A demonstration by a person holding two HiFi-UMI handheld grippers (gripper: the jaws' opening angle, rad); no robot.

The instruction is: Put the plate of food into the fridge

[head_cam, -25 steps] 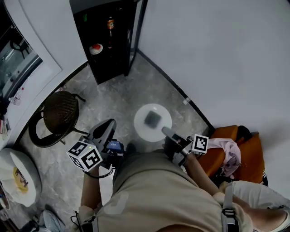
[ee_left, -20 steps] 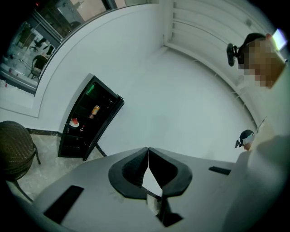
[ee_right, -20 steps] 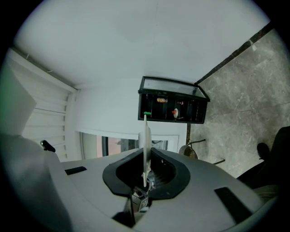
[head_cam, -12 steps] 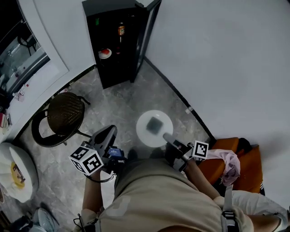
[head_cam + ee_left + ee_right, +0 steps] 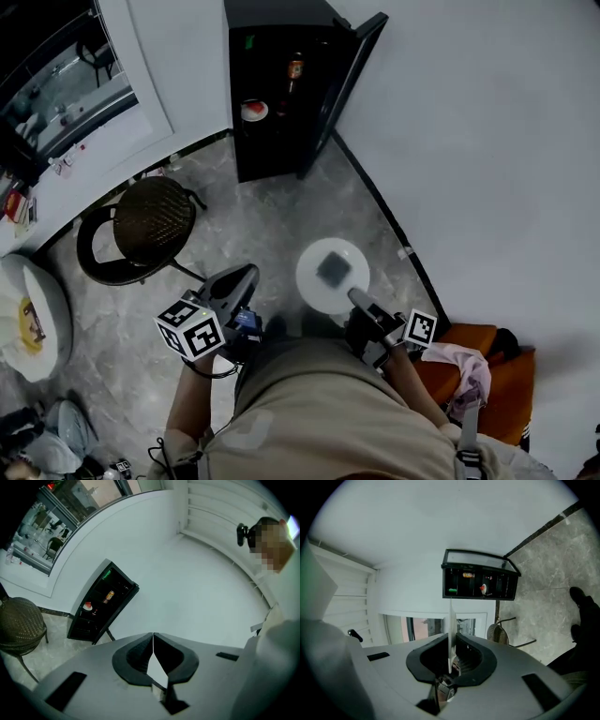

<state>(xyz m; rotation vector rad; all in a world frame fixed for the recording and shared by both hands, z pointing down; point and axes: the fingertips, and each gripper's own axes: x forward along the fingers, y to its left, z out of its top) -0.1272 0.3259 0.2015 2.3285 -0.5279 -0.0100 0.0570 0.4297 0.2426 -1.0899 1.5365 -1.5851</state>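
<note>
Being clamped at its rim by the right gripper, the plate of food is held well apart from the fridge; the left gripper is closed, empty.

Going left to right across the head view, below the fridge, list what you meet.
white round table → wicker chair → left tongs → plate → orange seat
</note>
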